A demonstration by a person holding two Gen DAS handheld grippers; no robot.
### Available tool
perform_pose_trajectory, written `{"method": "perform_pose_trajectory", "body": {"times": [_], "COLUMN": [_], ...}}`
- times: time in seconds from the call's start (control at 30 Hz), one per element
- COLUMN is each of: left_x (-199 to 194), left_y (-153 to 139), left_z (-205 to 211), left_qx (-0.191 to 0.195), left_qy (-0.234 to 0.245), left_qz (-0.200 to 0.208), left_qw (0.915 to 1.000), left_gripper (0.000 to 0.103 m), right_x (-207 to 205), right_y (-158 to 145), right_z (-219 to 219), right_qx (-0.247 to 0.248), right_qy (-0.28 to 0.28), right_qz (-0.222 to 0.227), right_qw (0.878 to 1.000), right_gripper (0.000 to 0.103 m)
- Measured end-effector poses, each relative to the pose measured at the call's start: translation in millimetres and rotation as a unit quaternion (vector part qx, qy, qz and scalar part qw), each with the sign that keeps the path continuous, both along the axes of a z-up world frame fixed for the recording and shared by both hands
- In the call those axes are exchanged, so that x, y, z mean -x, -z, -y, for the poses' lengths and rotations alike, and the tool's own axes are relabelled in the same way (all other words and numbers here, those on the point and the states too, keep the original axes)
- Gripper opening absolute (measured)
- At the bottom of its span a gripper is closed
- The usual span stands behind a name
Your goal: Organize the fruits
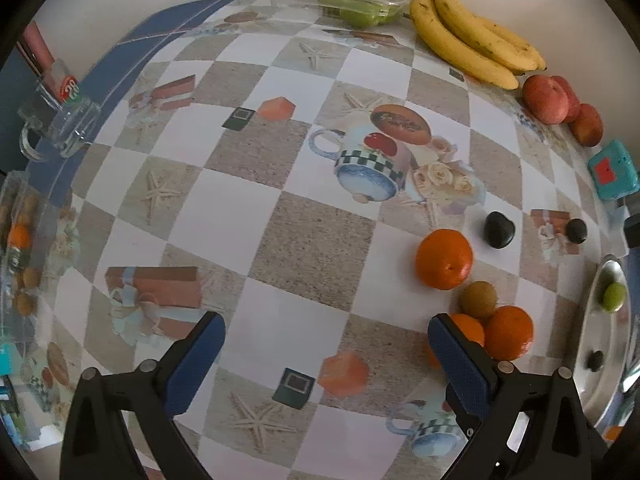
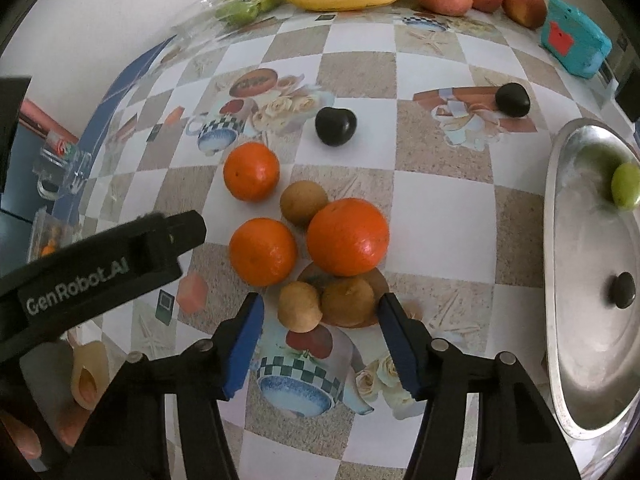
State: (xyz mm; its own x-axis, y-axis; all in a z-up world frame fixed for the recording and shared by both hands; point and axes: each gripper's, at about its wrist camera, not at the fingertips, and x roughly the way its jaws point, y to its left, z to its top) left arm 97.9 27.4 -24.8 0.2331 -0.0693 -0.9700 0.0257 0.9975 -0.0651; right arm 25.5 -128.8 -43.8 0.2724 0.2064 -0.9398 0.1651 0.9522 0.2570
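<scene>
In the right wrist view my right gripper [image 2: 322,320] points down over a cluster of fruit. Two small brown fruits [image 2: 300,306] [image 2: 348,300] lie between its blue pads, with a gap still showing at the left pad. Just beyond are two oranges [image 2: 264,252] [image 2: 348,236], a third brown fruit [image 2: 303,202] and another orange [image 2: 251,171]. Two dark plums [image 2: 335,126] [image 2: 513,99] lie farther back. My left gripper [image 1: 326,344] is open over bare tablecloth, left of the oranges [image 1: 508,332]; its black body [image 2: 100,264] shows in the right wrist view.
A metal tray [image 2: 560,240] at the right holds a green fruit [image 2: 626,184] and a dark one [image 2: 622,290]. Bananas [image 1: 472,36], apples [image 1: 546,100], bagged green fruit [image 1: 356,4] and a teal box [image 1: 612,168] line the far edge. A glass mug [image 1: 60,128] stands far left.
</scene>
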Motion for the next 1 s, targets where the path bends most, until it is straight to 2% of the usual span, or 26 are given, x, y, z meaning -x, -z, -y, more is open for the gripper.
{"method": "perform_pose_trajectory", "body": {"times": [0.2,0.3,0.37,0.67,0.77,0.83,1.0], "left_x": [1,2,5,12,12,12,14], "left_y": [-2,-3,-4,2,8,11,15], "left_z": [8,12,15,35,44,48,52], "left_qx": [0.034,0.054,0.064,0.107,0.113,0.117,0.122], "left_qy": [0.005,0.007,0.010,0.038,0.046,0.048,0.049], "left_qz": [-0.005,-0.008,-0.008,-0.016,-0.024,-0.032,-0.039], "left_qw": [0.9994,0.9985,0.9979,0.9934,0.9922,0.9915,0.9905], "left_gripper": [0.102,0.102,0.101,0.084,0.074,0.058,0.043], "right_x": [4,7,9,8,9,8,7], "right_y": [-6,-11,-13,-5,-3,-2,0], "right_z": [12,19,22,25,26,26,26], "right_qx": [-0.017,-0.021,-0.022,-0.028,-0.035,-0.040,-0.047], "right_qy": [0.015,0.022,0.024,0.034,0.036,0.037,0.038], "right_qz": [0.009,0.016,0.019,0.011,0.011,0.009,0.007], "right_qw": [1.000,0.999,0.999,0.999,0.999,0.998,0.998], "right_gripper": [0.055,0.048,0.046,0.032,0.031,0.029,0.027]}}
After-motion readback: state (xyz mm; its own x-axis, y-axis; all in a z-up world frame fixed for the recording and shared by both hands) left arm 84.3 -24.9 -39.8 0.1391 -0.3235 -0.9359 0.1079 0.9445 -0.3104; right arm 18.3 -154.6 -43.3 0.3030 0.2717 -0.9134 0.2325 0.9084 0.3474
